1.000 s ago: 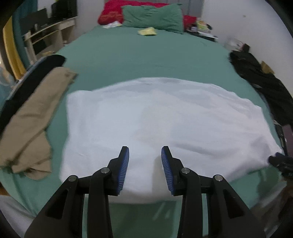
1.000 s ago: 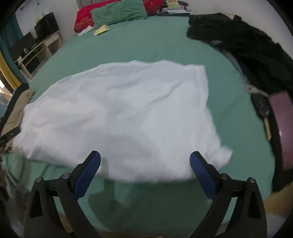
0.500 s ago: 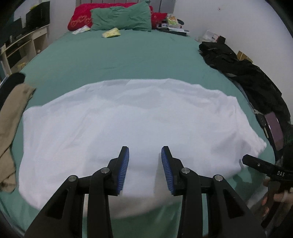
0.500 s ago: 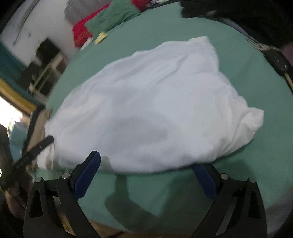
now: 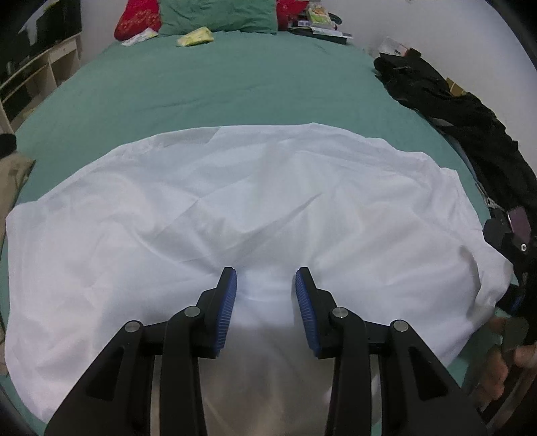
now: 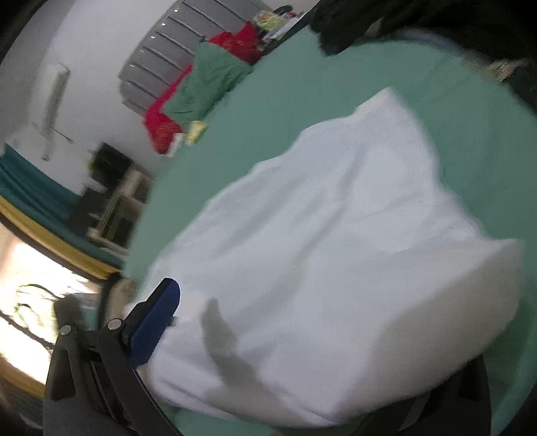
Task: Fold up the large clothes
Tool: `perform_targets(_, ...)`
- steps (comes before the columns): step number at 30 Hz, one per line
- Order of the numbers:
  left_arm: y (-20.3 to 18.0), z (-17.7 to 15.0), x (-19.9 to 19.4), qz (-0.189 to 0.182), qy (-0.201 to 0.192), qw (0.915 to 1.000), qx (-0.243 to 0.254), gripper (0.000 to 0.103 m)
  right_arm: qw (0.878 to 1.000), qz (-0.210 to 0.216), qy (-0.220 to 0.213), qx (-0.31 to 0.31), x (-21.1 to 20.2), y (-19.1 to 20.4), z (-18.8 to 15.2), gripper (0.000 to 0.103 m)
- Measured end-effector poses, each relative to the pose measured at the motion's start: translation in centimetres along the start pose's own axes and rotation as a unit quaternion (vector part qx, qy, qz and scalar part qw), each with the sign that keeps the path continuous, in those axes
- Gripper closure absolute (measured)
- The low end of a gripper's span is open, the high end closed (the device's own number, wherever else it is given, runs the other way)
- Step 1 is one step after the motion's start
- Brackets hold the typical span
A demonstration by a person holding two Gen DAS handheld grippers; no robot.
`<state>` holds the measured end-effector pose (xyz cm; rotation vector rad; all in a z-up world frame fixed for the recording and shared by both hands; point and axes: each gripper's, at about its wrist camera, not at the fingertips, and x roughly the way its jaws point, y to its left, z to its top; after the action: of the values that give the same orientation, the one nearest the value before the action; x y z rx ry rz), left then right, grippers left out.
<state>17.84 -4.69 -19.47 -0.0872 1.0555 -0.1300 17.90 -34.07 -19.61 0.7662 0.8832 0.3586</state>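
A large white garment (image 5: pixel 255 214) lies spread flat on the green bed (image 5: pixel 218 87). My left gripper (image 5: pixel 265 285) is open just above the garment's near middle edge, its blue pads apart and empty. My right gripper (image 6: pixel 302 335) is open wide at the garment's right corner; its left finger (image 6: pixel 154 322) shows and the white cloth (image 6: pixel 329 251) covers its right finger. The right gripper also shows at the right edge of the left wrist view (image 5: pixel 513 265), beside the garment's corner.
A heap of black clothes (image 5: pixel 463 120) lies along the bed's right side, with a phone (image 5: pixel 518 223) near it. Tan trousers (image 5: pixel 13 174) lie at the left edge. Green and red pillows (image 5: pixel 214 15) and a yellow packet (image 5: pixel 195 36) lie at the head. Shelves (image 5: pixel 30 77) stand left.
The left gripper has moved right and lower, now centred over the garment's near edge. The right gripper has tilted and closed in on the right corner, whose cloth now lies between its fingers.
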Motion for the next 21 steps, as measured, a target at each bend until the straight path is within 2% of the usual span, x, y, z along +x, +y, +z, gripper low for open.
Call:
perform_targets(1,0.0,-0.1,0.1,0.001,0.000,1.0000,-0.005,0.064,1.000,0.013,0.010,-0.007,0.7,0.7,-0.3,0.004)
perform_targets(2,-0.1,-0.1,0.1,0.002,0.000,1.0000,-0.006,0.064,1.000,0.020,0.017,-0.015,1.2,1.2,-0.5,0.012)
perform_targets(3,-0.2,-0.2,0.2,0.006,-0.001,1.0000,-0.004,0.064,0.999,0.014,0.029,-0.027,2.0,1.9,-0.8,0.043)
perform_targets(4,-0.4,-0.2,0.3,0.009,-0.002,1.0000,-0.003,0.064,0.998,0.015,0.040,-0.034,2.6,2.4,-0.9,0.066)
perform_targets(6,-0.6,-0.4,0.3,0.010,-0.004,0.9999,-0.002,0.064,0.998,0.015,0.040,-0.046,2.8,3.4,-0.9,0.075)
perform_targets(7,-0.6,-0.4,0.3,0.009,-0.005,0.9999,0.000,0.064,0.997,0.003,0.038,-0.063,2.6,4.3,-0.8,0.084)
perform_targets(11,-0.6,-0.7,0.0,0.001,-0.003,0.9999,0.012,0.064,0.990,-0.030,0.022,-0.135,1.6,8.2,-0.1,0.089)
perform_targets(14,1.1,-0.2,-1.1,-0.018,0.008,0.9998,-0.006,0.064,0.979,-0.051,0.025,-0.195,1.8,12.3,0.2,0.090)
perform_targets(16,3.3,-0.1,-3.0,-0.021,-0.006,0.9994,-0.026,0.064,0.969,-0.062,0.030,-0.238,2.5,15.9,-0.1,0.090)
perform_targets(19,7.0,-0.4,-6.4,-0.008,-0.036,0.9986,-0.040,0.064,0.950,-0.082,0.041,-0.297,3.8,20.0,-1.3,0.090)
perform_targets(21,9.6,-1.0,-8.1,0.004,-0.040,0.9980,-0.048,0.064,0.941,-0.089,0.050,-0.322,4.9,21.7,-2.2,0.090)
